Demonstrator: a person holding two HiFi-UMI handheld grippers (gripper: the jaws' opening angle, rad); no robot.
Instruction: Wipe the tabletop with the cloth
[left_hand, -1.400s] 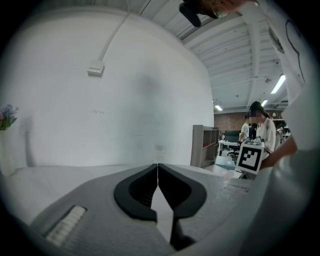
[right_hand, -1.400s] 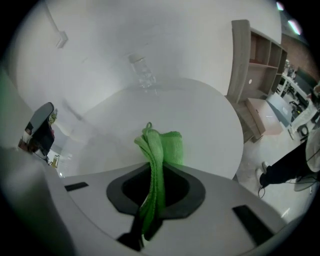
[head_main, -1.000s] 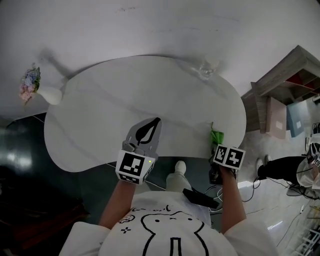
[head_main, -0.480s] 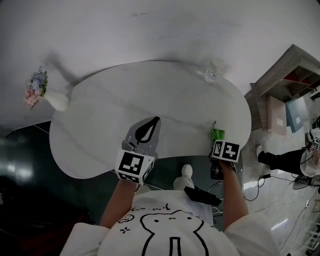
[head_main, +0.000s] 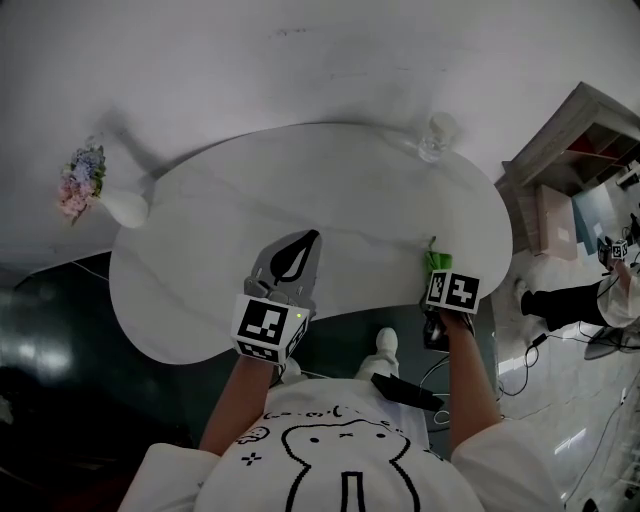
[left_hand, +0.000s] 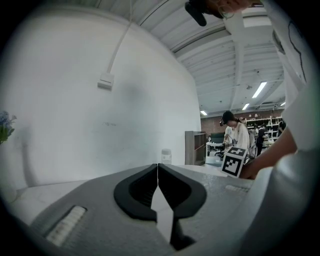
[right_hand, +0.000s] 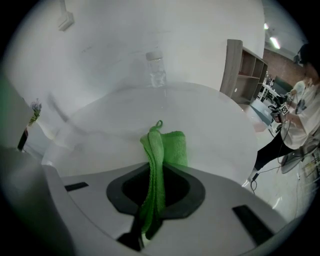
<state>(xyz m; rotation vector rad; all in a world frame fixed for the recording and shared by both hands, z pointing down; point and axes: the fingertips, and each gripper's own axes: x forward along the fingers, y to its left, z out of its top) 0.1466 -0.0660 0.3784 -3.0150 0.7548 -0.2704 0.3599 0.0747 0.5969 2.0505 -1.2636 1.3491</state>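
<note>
In the head view the right gripper (head_main: 438, 272) has edged forward over the last second. It has carried the green cloth (head_main: 436, 261) from the table's (head_main: 300, 180) near right rim to just over it, while the left gripper (head_main: 311, 242) has stayed above the near edge. The left gripper view shows its jaws pressed together with nothing between them. In the right gripper view the jaws are clamped narrowly on the folded cloth, whose free end lies on or just above the tabletop, so wiping looks about to begin.
</note>
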